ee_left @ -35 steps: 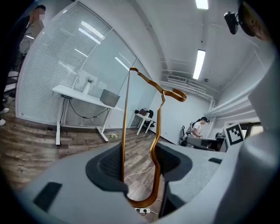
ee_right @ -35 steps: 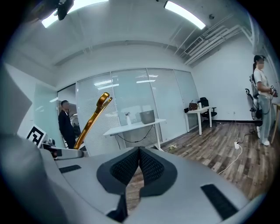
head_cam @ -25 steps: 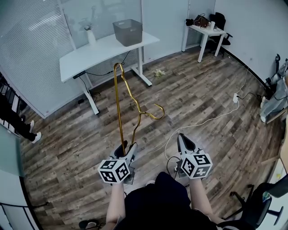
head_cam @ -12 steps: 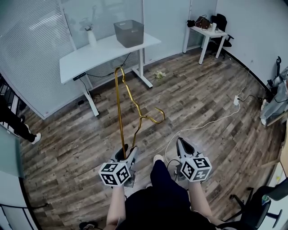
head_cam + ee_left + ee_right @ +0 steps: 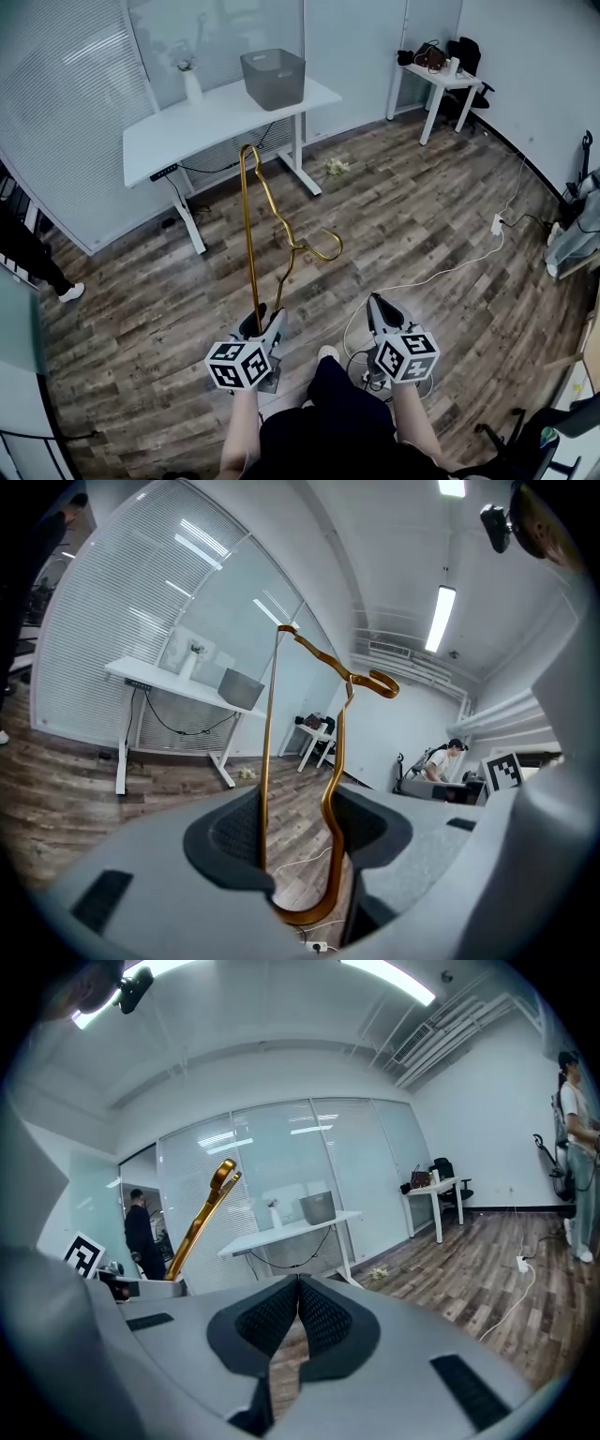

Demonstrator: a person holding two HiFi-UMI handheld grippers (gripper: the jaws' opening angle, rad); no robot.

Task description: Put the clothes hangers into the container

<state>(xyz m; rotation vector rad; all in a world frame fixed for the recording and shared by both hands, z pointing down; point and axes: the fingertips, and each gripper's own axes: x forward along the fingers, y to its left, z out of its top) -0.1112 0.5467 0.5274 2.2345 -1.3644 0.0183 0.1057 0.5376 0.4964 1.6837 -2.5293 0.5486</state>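
Note:
A gold metal clothes hanger [image 5: 251,225] stands upright from my left gripper [image 5: 263,317], whose jaws are shut on its lower bend; its hook [image 5: 323,242] curls to the right. In the left gripper view both wires of the hanger [image 5: 330,789] run between the dark pads. My right gripper [image 5: 379,306] is beside it at the same height, shut with nothing in it; its pads [image 5: 298,1316] touch. The grey container [image 5: 273,78] sits on the white desk [image 5: 178,127] far ahead, also seen as the container [image 5: 318,1207] in the right gripper view.
Wooden floor lies between me and the desk. A white vase [image 5: 192,86] stands on the desk left of the container. A white cable [image 5: 441,273] runs across the floor to a power strip [image 5: 497,224]. A small white table [image 5: 443,80] with a chair stands at back right.
Both grippers and I have moved forward toward the desk; the desk and container sit a little nearer. The hanger stays gripped the same way.

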